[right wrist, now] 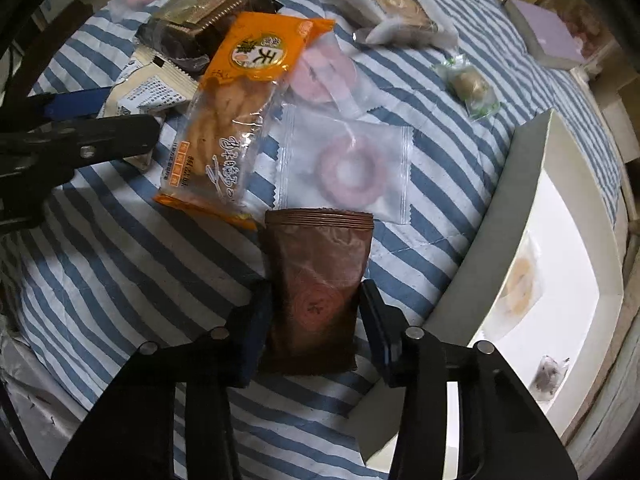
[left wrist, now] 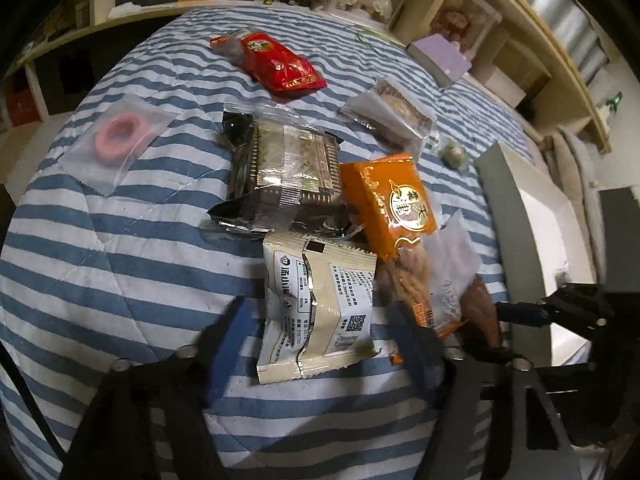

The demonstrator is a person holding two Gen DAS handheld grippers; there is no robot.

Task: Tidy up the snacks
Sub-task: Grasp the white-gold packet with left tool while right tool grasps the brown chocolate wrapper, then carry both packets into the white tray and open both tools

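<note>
Snack packs lie on a blue-and-white striped quilt (left wrist: 120,260). My left gripper (left wrist: 320,308) points down over a white pack (left wrist: 316,312) that lies between its fingers; a thin gap shows on each side, so it is open. My right gripper (right wrist: 314,292) is shut on a brown pack (right wrist: 320,292), its pads against both long edges. Just beyond lie a pink ring in a clear pack (right wrist: 348,168) and an orange biscuit pack (right wrist: 248,80). The left gripper (right wrist: 100,120) shows at the left of the right wrist view.
A white open box (right wrist: 560,240) with a few snacks inside stands at the right. Farther off lie a dark tray pack (left wrist: 284,172), a red pack (left wrist: 276,60), another pink ring pack (left wrist: 120,140), a round cake pack (left wrist: 396,116), a green-wrapped sweet (right wrist: 468,84) and a purple box (left wrist: 440,56).
</note>
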